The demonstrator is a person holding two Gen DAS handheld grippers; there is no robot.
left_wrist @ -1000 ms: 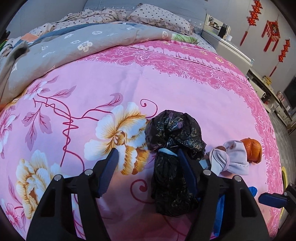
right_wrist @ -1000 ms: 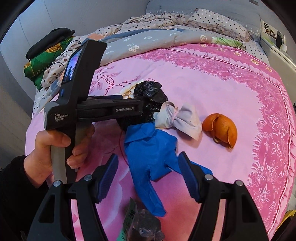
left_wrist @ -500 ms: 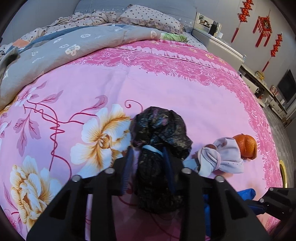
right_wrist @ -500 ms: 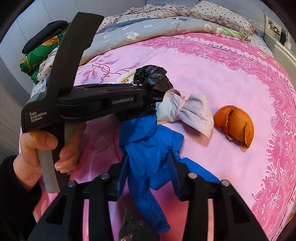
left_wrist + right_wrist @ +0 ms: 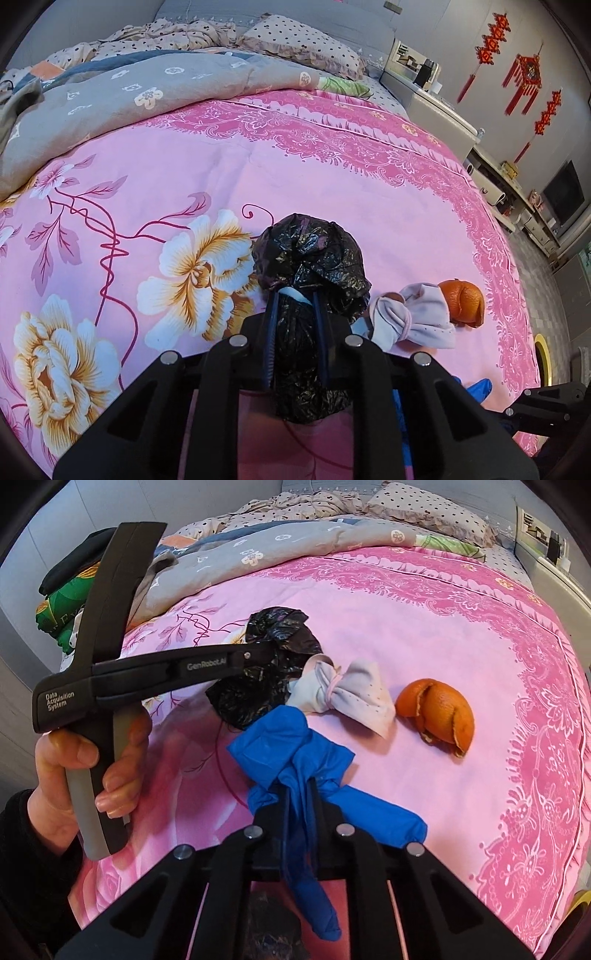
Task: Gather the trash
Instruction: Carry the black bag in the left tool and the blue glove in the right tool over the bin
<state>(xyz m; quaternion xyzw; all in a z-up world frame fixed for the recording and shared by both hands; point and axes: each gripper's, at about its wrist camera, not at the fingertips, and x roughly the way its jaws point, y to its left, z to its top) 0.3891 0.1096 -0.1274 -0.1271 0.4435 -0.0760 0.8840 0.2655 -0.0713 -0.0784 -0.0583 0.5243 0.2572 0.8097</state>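
The grasping step of the collecting is being carried out on the pink bedspread [image 5: 424, 602], where four pieces of trash are lying close together. The black plastic bag [image 5: 314, 266] is being pinched at its tied neck by the left gripper [image 5: 295, 317], whose jaws have just been closing and are now pressed on it. The blue glove [image 5: 291, 753] is being squeezed by the right gripper [image 5: 298, 801], whose jaws have also just been closing on it; only a narrow bunch of glove is left between them. Both items are still resting on the bed, so a lift is being called for next, probably toward a bin that is not being shown.

In the right wrist view, the person's hand [image 5: 70, 760] on the left tool is being shown, and the orange peel [image 5: 437, 716] is seen fully beside the knotted white cloth [image 5: 347, 698]. In the left wrist view, the peel is being half hidden behind that cloth, and the glove is appearing only as a blue edge, perhaps.
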